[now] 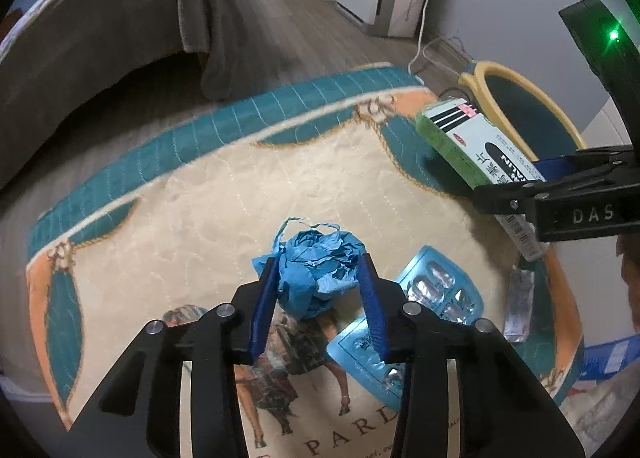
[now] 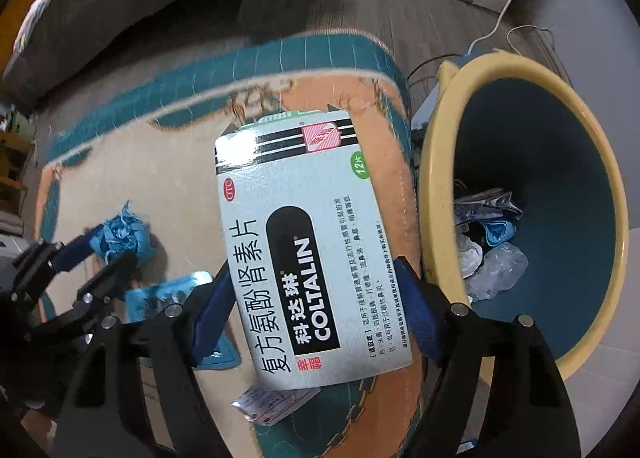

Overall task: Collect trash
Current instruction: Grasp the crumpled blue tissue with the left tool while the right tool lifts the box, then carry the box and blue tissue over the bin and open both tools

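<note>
Two tools are loaded: left tool clamps the blue paper wad, right tool grips the medicine box; the box, wider than its pads, may twist free short of the bin beside it

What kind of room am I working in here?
Probably a bedroom at home. A bed with a grey blanket stands on wood flooring, a quilted cloth covers the work surface, and a yellow-rimmed waste bin sits beside it.
</note>
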